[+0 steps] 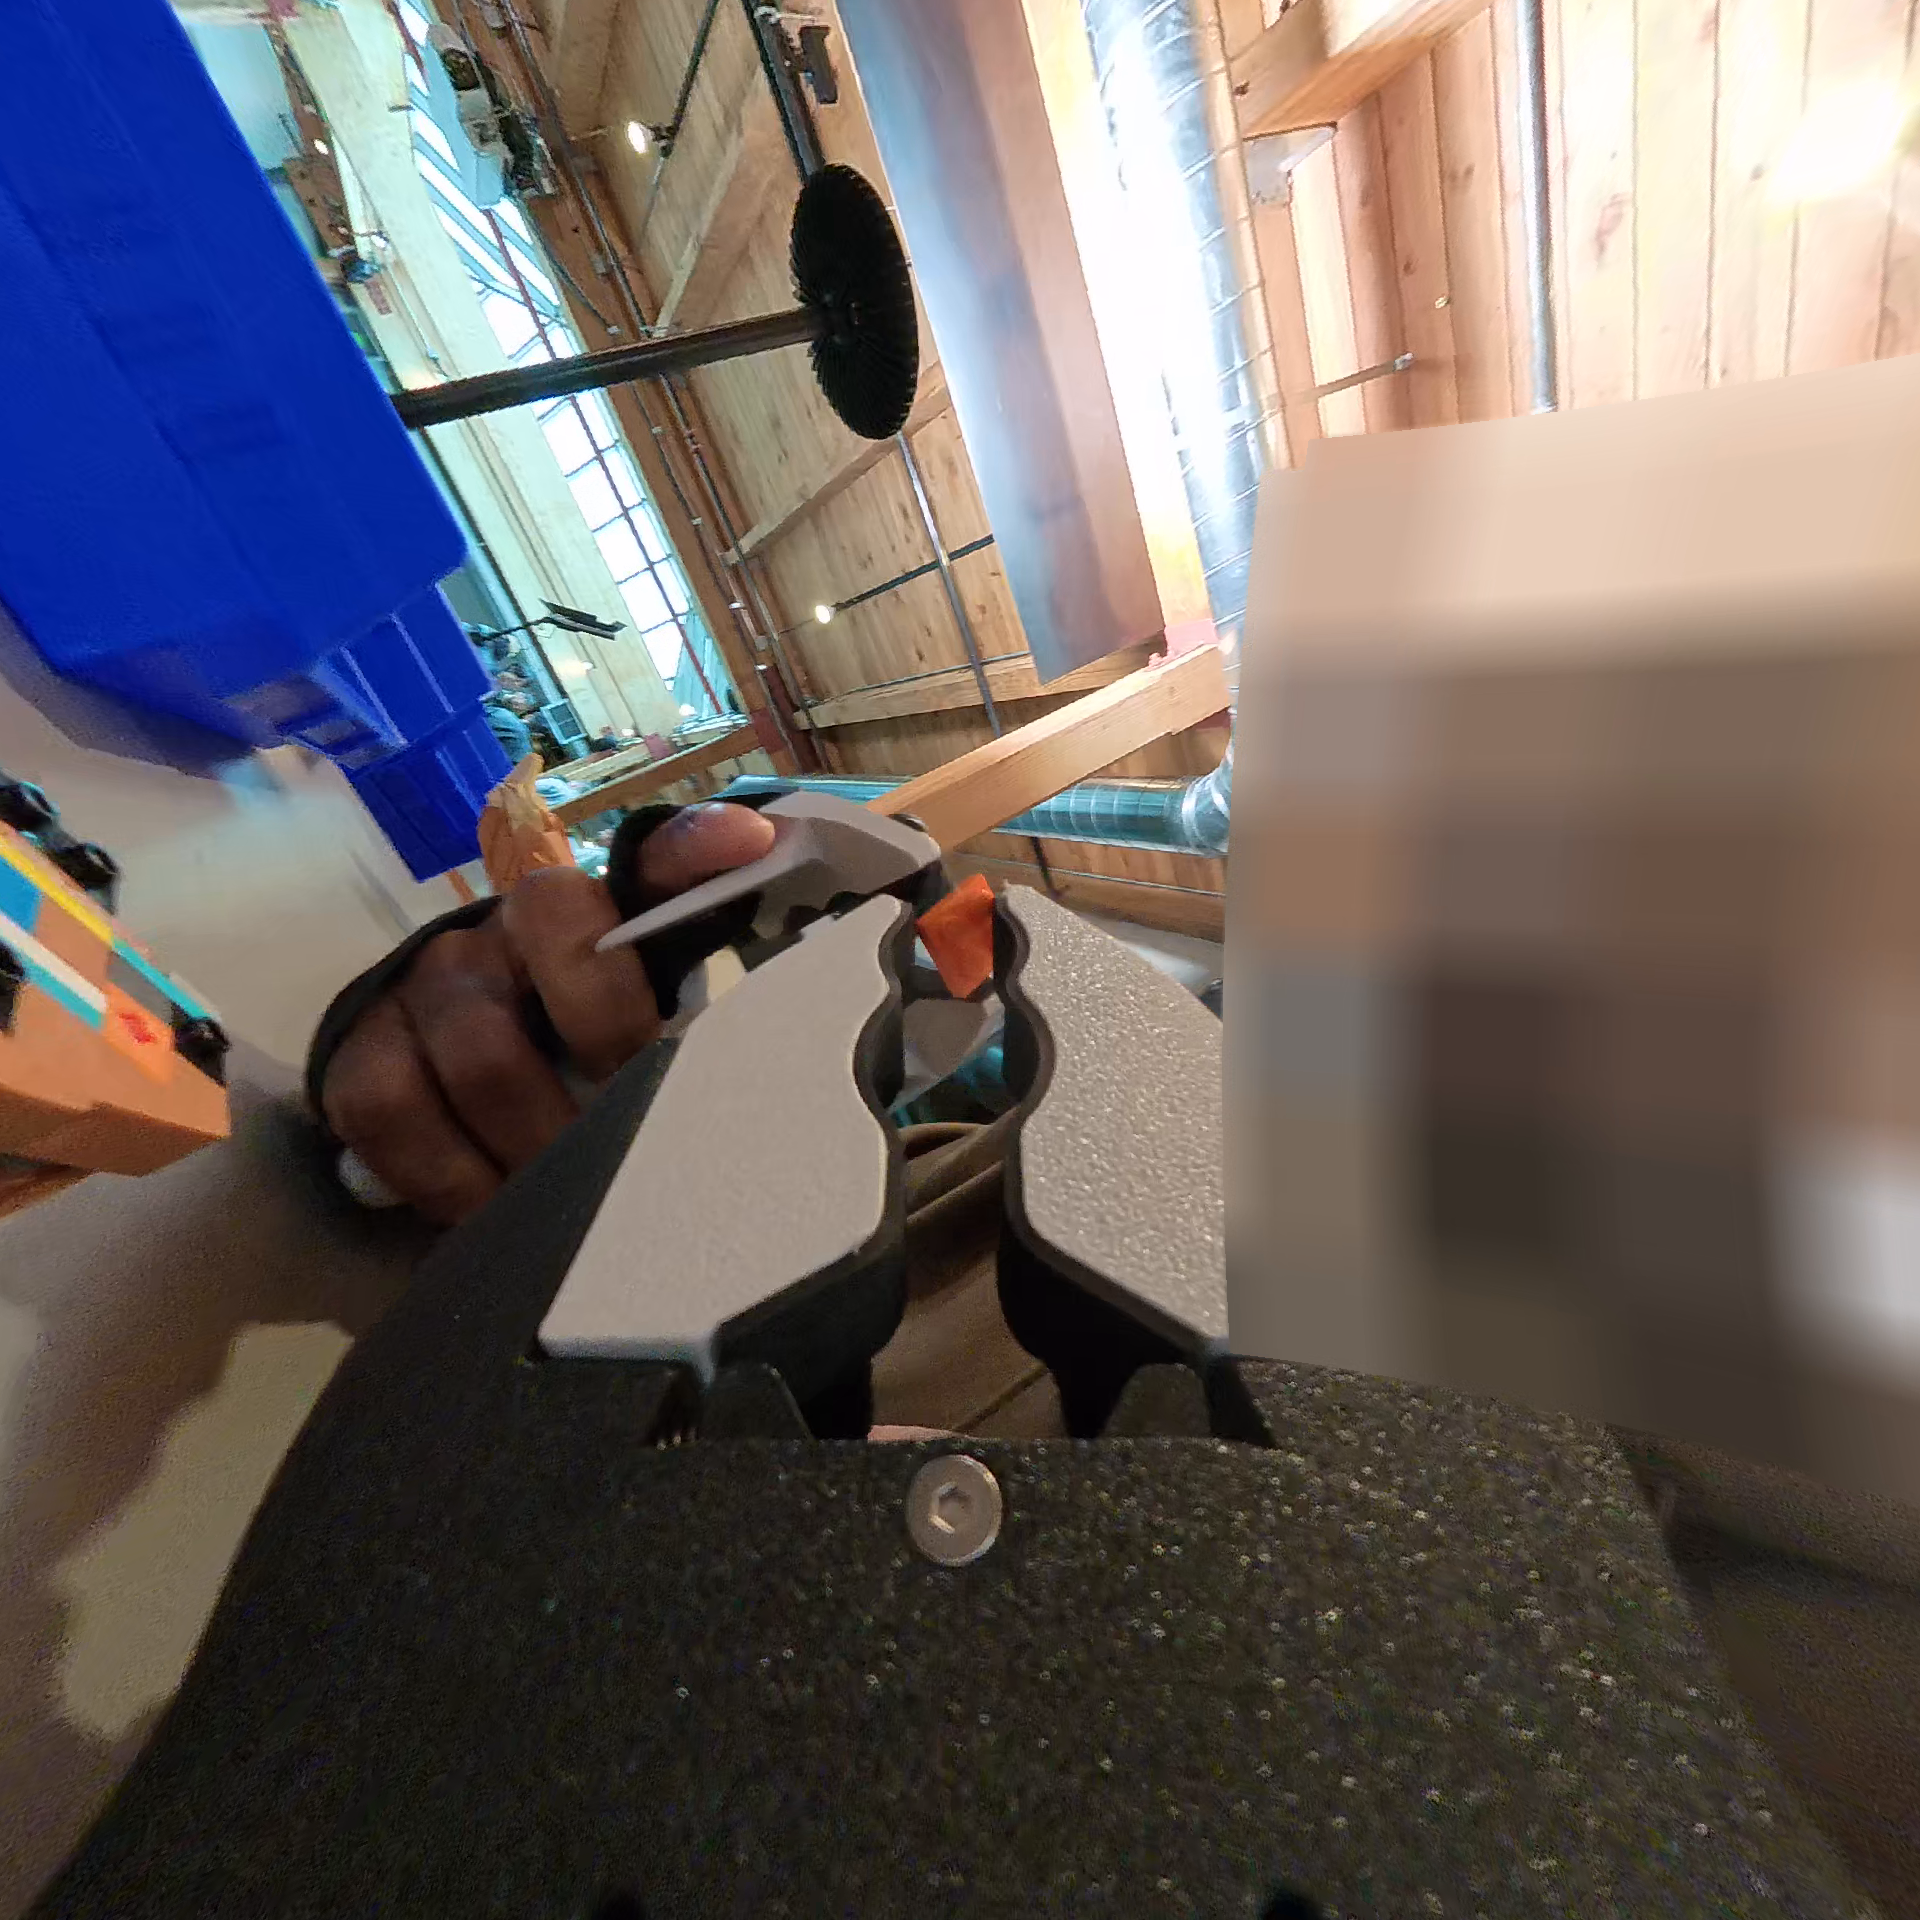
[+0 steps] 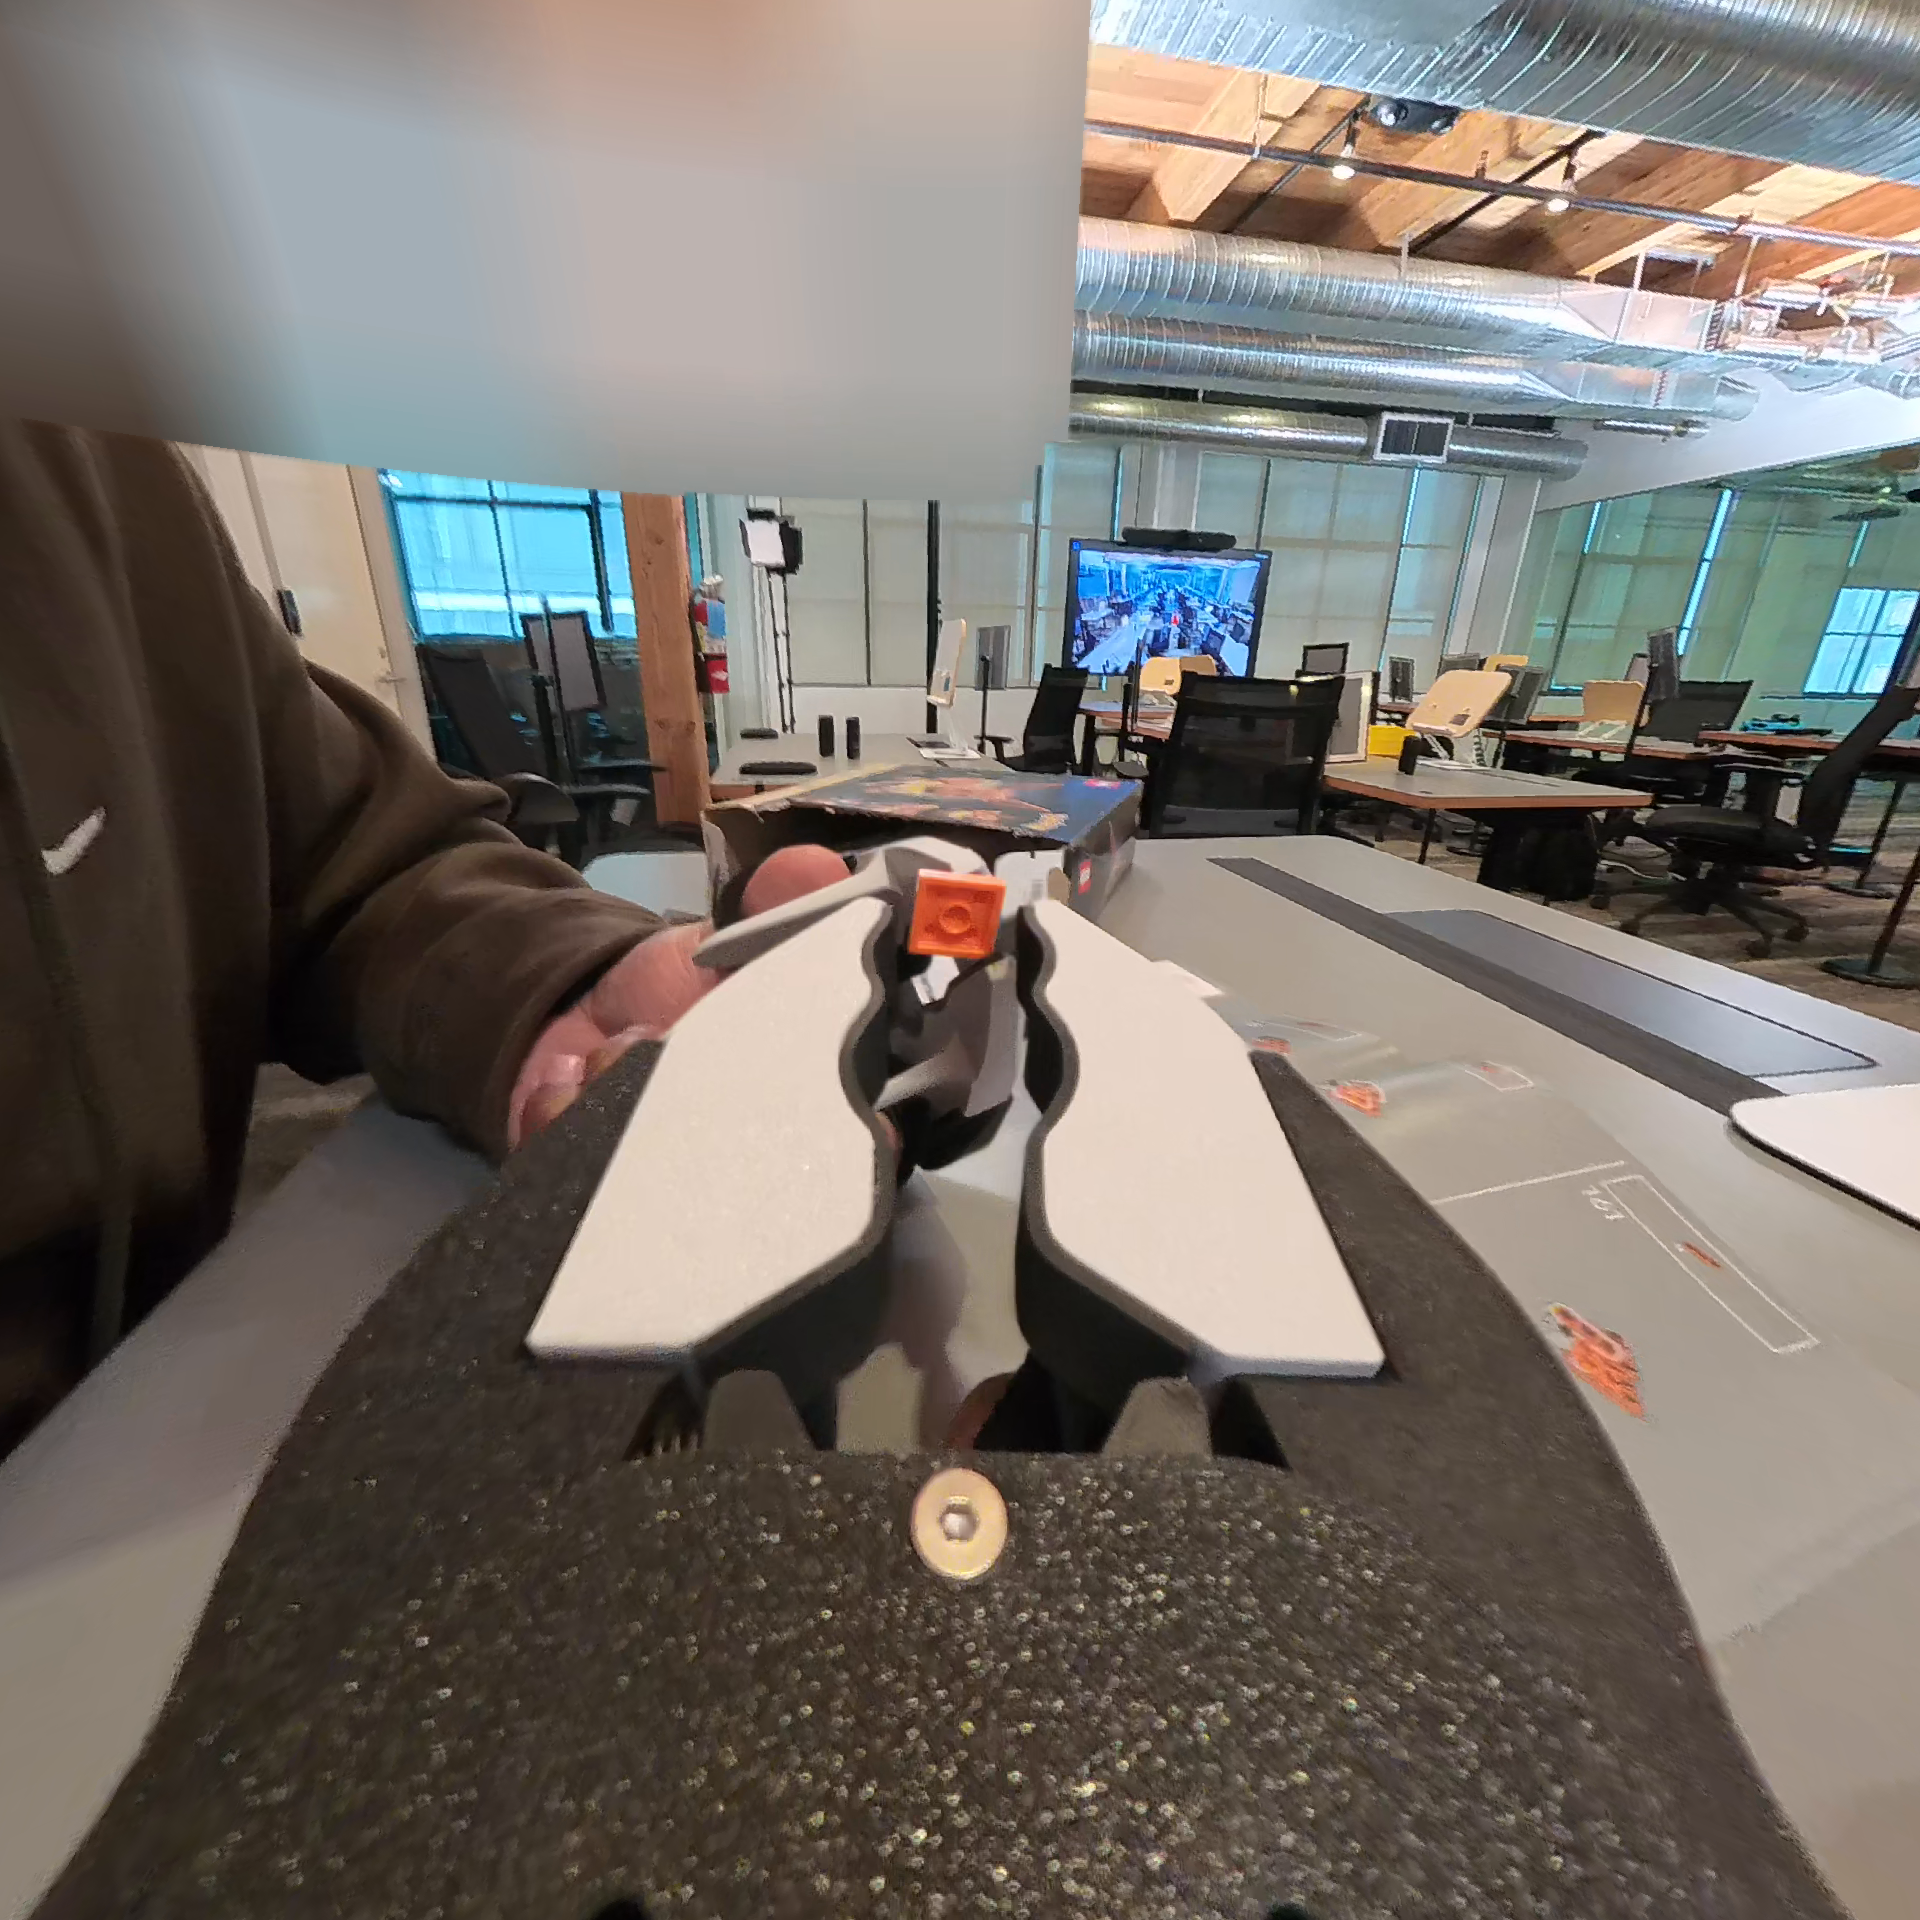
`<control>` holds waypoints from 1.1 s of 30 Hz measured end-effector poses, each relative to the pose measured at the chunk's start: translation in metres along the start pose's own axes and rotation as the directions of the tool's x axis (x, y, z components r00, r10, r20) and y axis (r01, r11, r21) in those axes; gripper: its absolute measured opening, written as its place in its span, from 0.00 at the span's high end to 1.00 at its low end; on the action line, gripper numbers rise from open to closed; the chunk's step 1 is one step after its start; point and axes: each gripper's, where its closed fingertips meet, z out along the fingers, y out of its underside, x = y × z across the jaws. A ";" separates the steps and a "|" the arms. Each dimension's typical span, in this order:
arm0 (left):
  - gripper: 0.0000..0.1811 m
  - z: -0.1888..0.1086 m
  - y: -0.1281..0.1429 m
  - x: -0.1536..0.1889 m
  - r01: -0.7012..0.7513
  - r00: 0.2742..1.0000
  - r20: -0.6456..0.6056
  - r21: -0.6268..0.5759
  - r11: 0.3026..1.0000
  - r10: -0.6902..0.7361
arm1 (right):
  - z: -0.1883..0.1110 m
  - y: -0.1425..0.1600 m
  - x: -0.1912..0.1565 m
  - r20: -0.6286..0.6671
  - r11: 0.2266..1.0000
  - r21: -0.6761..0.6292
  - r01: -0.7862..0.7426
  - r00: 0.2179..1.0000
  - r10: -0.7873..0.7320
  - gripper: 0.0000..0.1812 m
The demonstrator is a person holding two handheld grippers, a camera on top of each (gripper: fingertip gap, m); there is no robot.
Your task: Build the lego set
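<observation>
A small orange square Lego plate [image 1: 956,935] sits between the fingertips of my left gripper [image 1: 948,925], which is shut on it and holds it in the air. My right gripper [image 1: 790,873] meets it head-on, held by a hand, its tip at the plate's upper left. In the right wrist view the plate [image 2: 956,912] faces the camera flat. It lies between my right gripper's [image 2: 956,925] fingertips with a thin gap on each side. The left gripper [image 2: 831,904] and its hand show just behind it.
Blue bins [image 1: 208,416] and a partly built orange Lego model [image 1: 94,1039] are at the left. A dark Lego box [image 2: 935,810] stands on the grey table [image 2: 1351,914]. Instruction pages [image 2: 1507,1195] lie to the right. A brown sleeve [image 2: 208,883] is on the left. My left and right fingertips are right by each other.
</observation>
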 end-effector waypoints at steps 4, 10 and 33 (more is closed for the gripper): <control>0.92 -0.003 -0.004 -0.006 -0.098 0.991 0.090 -0.019 0.995 0.099 | -0.003 0.009 0.003 -0.019 0.984 -0.123 0.131 0.991 -0.134 0.84; 0.92 -0.005 -0.004 -0.017 -0.224 0.941 0.236 -0.096 0.970 0.241 | -0.009 0.027 0.005 0.013 0.901 -0.325 0.287 0.954 -0.299 0.77; 0.96 -0.007 0.010 -0.033 -0.363 0.812 0.357 -0.311 0.879 0.462 | -0.019 0.030 -0.004 0.123 0.841 -0.431 0.327 0.945 -0.304 0.81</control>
